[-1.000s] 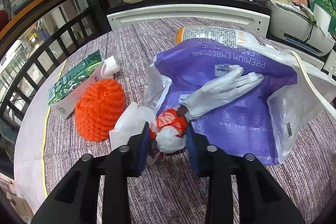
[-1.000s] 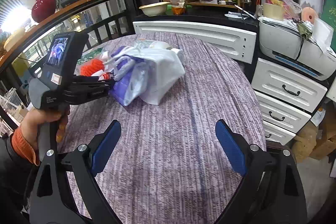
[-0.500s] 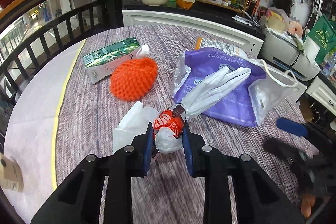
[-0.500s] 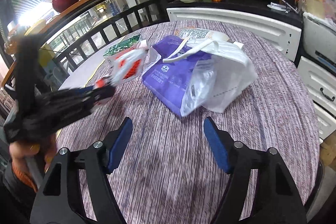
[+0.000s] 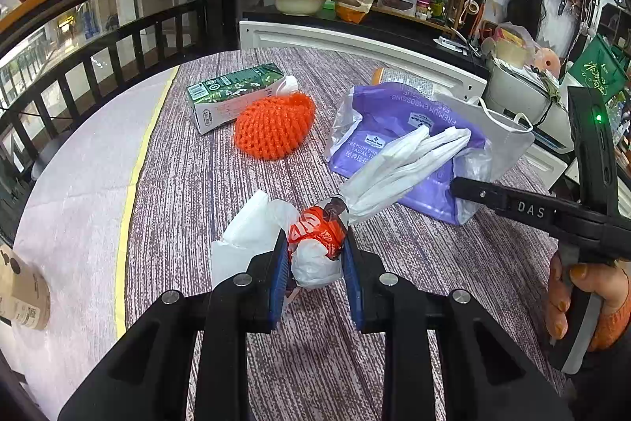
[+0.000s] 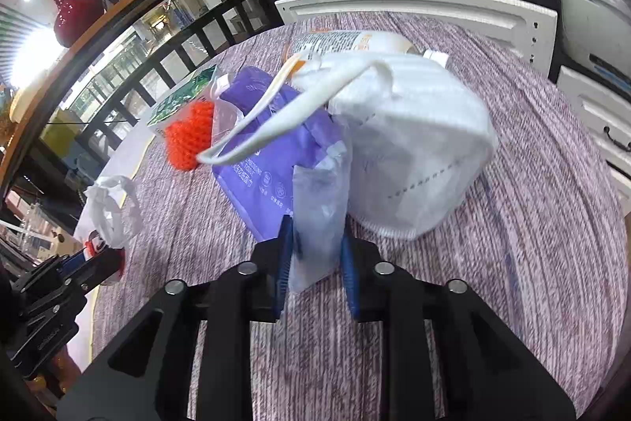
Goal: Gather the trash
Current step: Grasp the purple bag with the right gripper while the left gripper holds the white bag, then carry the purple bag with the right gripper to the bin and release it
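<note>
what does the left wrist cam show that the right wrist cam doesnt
Only the left view: the left gripper shut on a red-and-white wrapper, and the hand holding the other tool. Only the right view: the right gripper shut on the clear bag edge, plus a white mask. Both show the purple pack, orange net and green carton.

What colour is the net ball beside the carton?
Bright orange; the net ball shows best in the left wrist view, touching the green carton.
</note>
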Demonstrator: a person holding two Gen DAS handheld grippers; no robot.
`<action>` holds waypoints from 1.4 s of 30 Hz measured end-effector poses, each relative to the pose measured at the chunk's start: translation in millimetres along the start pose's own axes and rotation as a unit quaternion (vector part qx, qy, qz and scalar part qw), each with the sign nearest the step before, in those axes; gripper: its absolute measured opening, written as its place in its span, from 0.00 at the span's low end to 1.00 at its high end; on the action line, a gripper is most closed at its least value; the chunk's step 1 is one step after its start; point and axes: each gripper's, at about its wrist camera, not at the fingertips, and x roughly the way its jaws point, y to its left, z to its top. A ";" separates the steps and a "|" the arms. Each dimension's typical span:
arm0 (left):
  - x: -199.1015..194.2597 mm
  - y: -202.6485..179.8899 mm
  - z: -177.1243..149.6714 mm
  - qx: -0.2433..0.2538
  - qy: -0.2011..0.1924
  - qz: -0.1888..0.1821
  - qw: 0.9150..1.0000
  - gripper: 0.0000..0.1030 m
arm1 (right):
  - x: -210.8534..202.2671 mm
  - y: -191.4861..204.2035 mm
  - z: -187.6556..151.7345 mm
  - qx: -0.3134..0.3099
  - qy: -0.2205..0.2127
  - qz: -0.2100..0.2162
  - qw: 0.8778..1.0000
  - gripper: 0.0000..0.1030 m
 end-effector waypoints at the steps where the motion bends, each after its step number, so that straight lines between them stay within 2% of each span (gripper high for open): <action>1: -1.0 -0.3 -1.1 -0.001 0.000 -0.002 1.000 0.25 | -3.4 0.8 -3.1 -0.002 -0.001 0.004 1.000 0.16; 8: -11.2 -5.3 -13.3 -0.001 -0.001 -0.003 1.000 0.25 | -37.9 13.1 -32.2 -0.017 -0.016 0.041 0.999 0.12; 16: -29.1 -20.8 -27.3 0.000 -0.006 -0.014 1.000 0.25 | -88.6 22.4 -62.0 -0.058 -0.061 0.038 0.996 0.11; 23: -50.9 -49.3 -37.5 0.008 -0.018 -0.038 0.999 0.25 | -132.1 3.8 -78.4 -0.063 -0.108 -0.005 0.992 0.10; 29: -62.3 -83.7 -43.6 0.031 -0.024 -0.064 0.997 0.25 | -175.4 -20.5 -100.5 -0.045 -0.138 -0.021 0.989 0.10; 36: -67.1 -125.7 -46.5 0.059 -0.025 -0.102 0.993 0.25 | -229.4 -72.8 -126.2 0.010 -0.182 -0.074 0.980 0.10; 42: -67.7 -158.1 -49.5 0.084 -0.024 -0.124 0.988 0.25 | -255.2 -128.3 -147.7 0.075 -0.194 -0.129 0.970 0.10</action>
